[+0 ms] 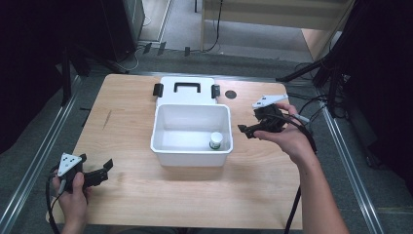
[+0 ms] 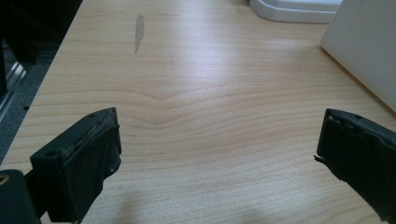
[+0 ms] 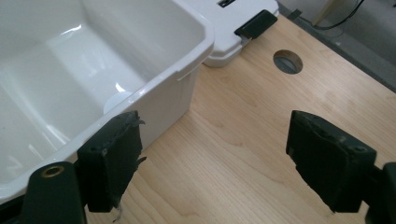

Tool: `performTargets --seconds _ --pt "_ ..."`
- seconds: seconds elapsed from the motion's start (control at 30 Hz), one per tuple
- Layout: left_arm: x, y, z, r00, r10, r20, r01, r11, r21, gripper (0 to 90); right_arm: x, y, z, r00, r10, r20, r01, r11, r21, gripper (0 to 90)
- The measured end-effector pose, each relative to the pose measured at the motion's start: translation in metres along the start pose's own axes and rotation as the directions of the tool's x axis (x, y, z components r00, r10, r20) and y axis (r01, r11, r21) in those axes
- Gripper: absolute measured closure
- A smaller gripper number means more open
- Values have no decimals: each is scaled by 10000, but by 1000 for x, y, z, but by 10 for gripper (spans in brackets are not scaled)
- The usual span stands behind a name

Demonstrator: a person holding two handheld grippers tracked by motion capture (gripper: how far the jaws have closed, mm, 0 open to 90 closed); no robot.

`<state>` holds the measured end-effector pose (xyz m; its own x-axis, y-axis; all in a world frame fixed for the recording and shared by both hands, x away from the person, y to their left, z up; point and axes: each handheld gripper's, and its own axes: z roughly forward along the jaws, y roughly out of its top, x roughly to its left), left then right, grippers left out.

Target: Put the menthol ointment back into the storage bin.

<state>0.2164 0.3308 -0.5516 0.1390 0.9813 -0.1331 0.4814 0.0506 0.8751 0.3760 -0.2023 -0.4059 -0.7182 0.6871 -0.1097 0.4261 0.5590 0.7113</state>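
My left gripper point(image 1: 100, 168) rests low on the wooden tabletop point(image 1: 126, 126), well to the left of the white bin point(image 1: 168, 142) and nearer to me, its jaws spread wide with nothing between them. The open white bin sits at the middle of the tabletop, its lid point(image 1: 186, 89) with a black handle lying flat just behind it, and a small white bottle with a green label point(image 1: 215, 140) stands upright inside the bin at its front right corner. Just right of the bin, my right gripper point(image 1: 249, 129) hovers with its jaws also wide apart and empty, pointing toward the bin's right wall.
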Motion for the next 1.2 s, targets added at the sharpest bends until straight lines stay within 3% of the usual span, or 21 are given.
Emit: performTargets --seconds 0.2,0.4,0.5,0.8,1.03,1.2 --pt "0 0 0 10000 19 -11 -19 10000 24 3 -4 -24 -6 9952 888 402 -846 9917 -970 190" --pt "0 0 0 10000 26 -25 -26 10000 -5 3 -9 -51 -12 9828 1704 718 -1549 9708 -1832 193" --pt "0 0 0 10000 24 -18 -23 10000 9 3 -12 -68 -15 9722 2203 789 -1986 9551 -2199 194" --pt "-1 0 0 10000 55 -33 -55 10000 -3 3 -18 -113 -24 9471 2922 1326 -2386 9176 -3179 199" --pt "-1 0 -1 10000 76 -43 -76 10000 8 3 -18 -144 -30 9401 3137 1335 -2543 9061 -3382 197" --pt "-1 0 -1 10000 83 -46 -83 10000 18 3 -16 -165 -35 9262 3526 1337 -2836 8850 -3694 197"
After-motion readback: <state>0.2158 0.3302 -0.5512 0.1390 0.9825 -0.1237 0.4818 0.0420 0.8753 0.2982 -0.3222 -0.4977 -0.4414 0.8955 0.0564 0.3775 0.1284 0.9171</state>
